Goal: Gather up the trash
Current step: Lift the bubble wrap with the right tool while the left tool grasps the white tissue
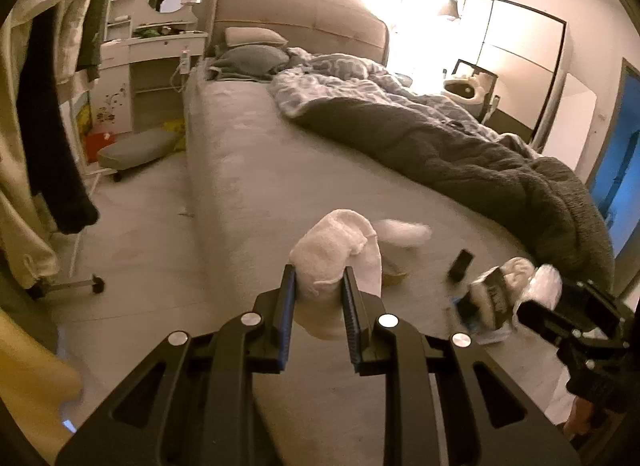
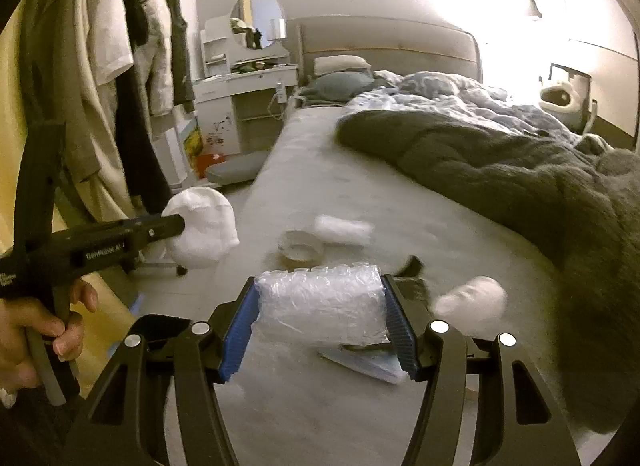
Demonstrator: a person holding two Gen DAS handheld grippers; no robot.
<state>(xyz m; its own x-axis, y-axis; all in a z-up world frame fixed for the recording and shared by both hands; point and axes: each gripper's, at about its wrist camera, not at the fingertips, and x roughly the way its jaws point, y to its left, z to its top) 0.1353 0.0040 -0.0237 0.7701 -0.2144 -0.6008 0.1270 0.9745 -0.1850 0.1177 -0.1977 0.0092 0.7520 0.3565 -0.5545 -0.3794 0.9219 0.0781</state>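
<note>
Bedroom, bed (image 2: 320,169) sheet | left gripper (image 1: 319,290) clamps white wad (image 1: 340,254), lifted clear for carrying | right gripper (image 2: 320,306) squeezes bubble-wrap bundle (image 2: 320,306) | roll (image 2: 300,246) at 12 o'clock, crumpled tissue (image 2: 470,302) at 3 remain on sheet.

A wide bed (image 2: 320,169) with a pale bare sheet fills the room, its padded headboard (image 2: 384,37) at the far end. Two pillows (image 2: 340,73) lie against the headboard, and a rumpled grey duvet (image 2: 480,161) runs down the right side. On the near sheet lie a tape roll (image 2: 300,246), a white wad (image 2: 344,229) just behind it, a small black object (image 1: 460,262), another white wad (image 2: 472,302) and a flat blue packet (image 2: 372,366).
</note>
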